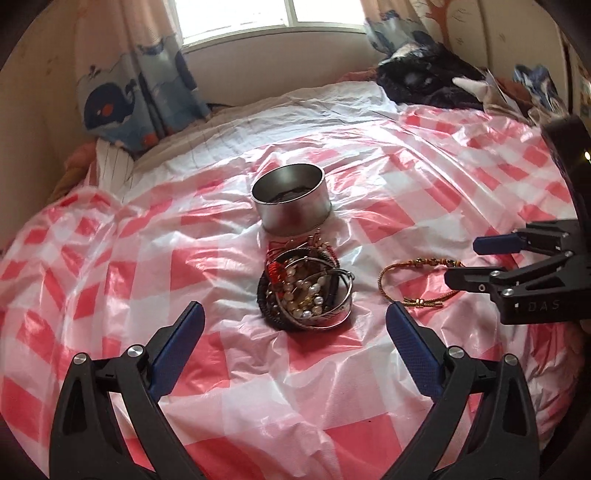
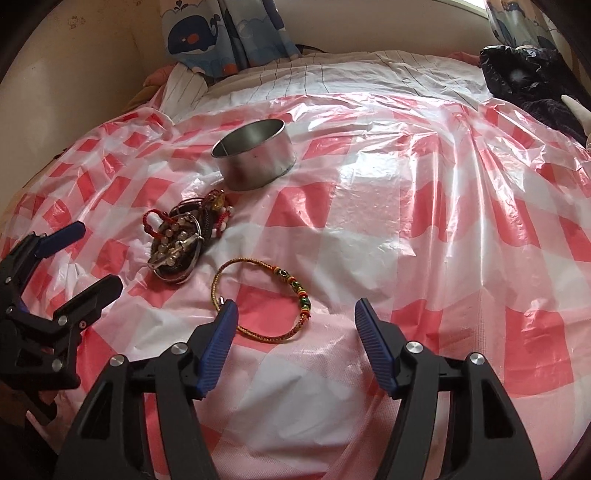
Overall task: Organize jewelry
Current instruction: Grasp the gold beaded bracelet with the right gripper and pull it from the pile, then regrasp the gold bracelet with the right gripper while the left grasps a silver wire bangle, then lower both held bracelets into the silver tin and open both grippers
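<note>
A tangled pile of bracelets and pearl beads (image 1: 306, 291) (image 2: 177, 247) lies on the red-and-white checked plastic sheet (image 1: 424, 177) (image 2: 406, 206). Just behind it stands a round metal tin (image 1: 291, 206) (image 2: 258, 166) with something dark inside. A gold cord bracelet with coloured beads (image 1: 380, 284) (image 2: 303, 301) lies flat to the right of the pile. My left gripper (image 1: 293, 308) (image 2: 96, 255) is open wide just short of the pile. My right gripper (image 2: 297, 306) (image 1: 463, 259) is open over the cord bracelet's near side, with the pads off it.
The sheet covers a bed with a striped cover (image 2: 332, 74) at the far end. A black bag and clothes (image 1: 424, 77) (image 2: 528, 81) sit at the back right. Whale-print curtains (image 1: 122, 103) (image 2: 207, 33) hang beside a window (image 1: 266, 14).
</note>
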Demonstrator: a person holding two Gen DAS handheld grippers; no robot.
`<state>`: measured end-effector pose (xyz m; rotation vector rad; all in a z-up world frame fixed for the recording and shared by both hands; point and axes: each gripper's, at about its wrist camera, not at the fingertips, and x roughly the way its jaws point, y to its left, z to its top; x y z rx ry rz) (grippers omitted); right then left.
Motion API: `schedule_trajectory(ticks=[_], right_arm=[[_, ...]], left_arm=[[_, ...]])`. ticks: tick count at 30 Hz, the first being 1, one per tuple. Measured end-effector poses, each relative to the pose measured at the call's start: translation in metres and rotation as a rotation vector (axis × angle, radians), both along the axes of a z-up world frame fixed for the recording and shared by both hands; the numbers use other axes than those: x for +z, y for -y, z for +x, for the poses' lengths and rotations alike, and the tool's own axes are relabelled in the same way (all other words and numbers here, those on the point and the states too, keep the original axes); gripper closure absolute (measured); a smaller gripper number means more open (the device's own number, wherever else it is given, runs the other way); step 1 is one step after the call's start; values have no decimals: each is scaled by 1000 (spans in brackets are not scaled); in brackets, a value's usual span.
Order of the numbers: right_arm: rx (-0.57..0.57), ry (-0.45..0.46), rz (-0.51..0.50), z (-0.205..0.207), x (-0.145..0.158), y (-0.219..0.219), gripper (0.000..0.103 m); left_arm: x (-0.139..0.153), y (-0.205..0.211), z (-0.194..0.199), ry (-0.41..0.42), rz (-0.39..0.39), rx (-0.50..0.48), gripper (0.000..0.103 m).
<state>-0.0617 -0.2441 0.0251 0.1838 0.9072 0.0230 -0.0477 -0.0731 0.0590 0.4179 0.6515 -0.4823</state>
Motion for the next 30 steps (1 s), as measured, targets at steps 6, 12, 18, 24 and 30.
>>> schedule_trajectory(ticks=[6, 12, 18, 24, 30], right_arm=[[4, -50, -44, 10, -13, -5, 39], [19, -58, -13, 12, -17, -4, 95], [29, 48, 72, 5, -1, -2, 97], [37, 180, 171, -3, 26, 3, 97], [49, 230, 203, 7, 42, 5, 97]], left_arm=[[-12, 31, 15, -76, 99, -131, 64], [1, 22, 30, -158, 38, -148, 99], [53, -14, 37, -220, -189, -142, 99], [65, -31, 46, -294, -298, -154, 99], [78, -34, 69, -302, -350, -138, 99]])
